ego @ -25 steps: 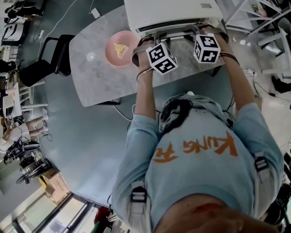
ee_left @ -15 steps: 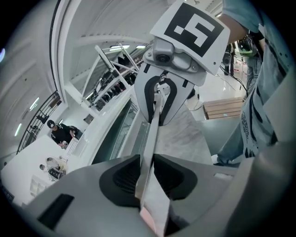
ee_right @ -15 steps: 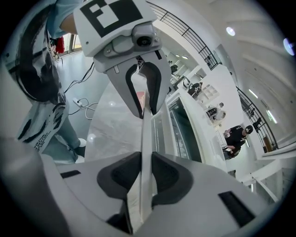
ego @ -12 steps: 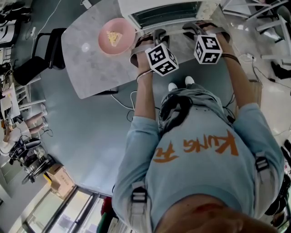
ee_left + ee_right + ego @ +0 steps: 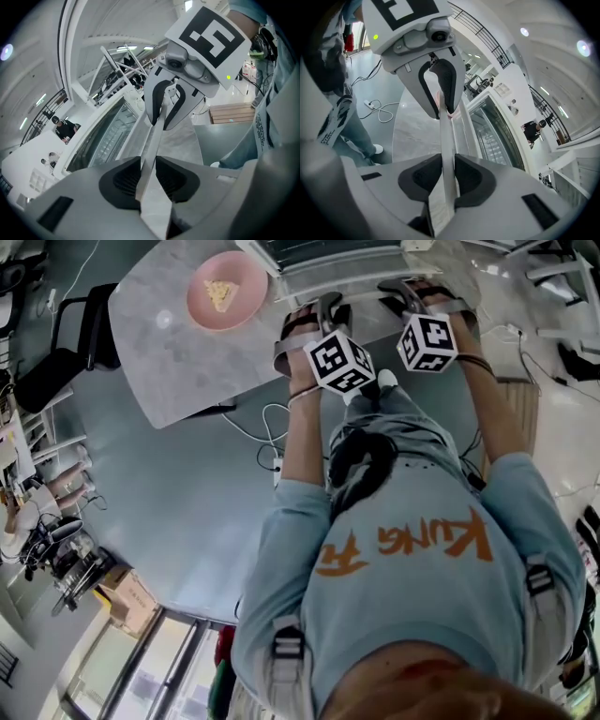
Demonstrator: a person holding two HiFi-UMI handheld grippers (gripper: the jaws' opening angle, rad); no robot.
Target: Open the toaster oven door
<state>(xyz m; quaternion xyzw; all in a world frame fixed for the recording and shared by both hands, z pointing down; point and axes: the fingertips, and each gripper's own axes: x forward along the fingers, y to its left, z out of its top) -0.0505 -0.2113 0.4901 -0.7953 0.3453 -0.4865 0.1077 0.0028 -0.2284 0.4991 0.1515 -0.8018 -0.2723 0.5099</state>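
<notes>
Two grippers hold one thing: the door handle [image 5: 157,133] of the toaster oven [image 5: 337,247]. The oven stands on the grey table [image 5: 169,362], at the far edge from the person.

The left gripper [image 5: 149,176] has its jaws narrow. They pinch the flat bar of the handle, and they have just been closing in on it. The right gripper [image 5: 445,176] pinches the same bar in the same way, a little further along it. Each gripper view shows the other gripper biting the bar up ahead.

Both grippers point slanting down at the front of the oven. I think they sit apart on the bar so that the pull is even and the door does not twist. A tight pinch also stops the smooth bar from slipping out.

The glass door [image 5: 101,138] lies right behind the handle. It seems to lean out from the oven a bit, but I cannot tell how far. My guess is that the door is only partly open and needs more pulling out and down.

A pink plate [image 5: 202,310] with a small bit of food sits on the table beside the oven, off to the left gripper's side. There it is out of the way of the door as it swings.
</notes>
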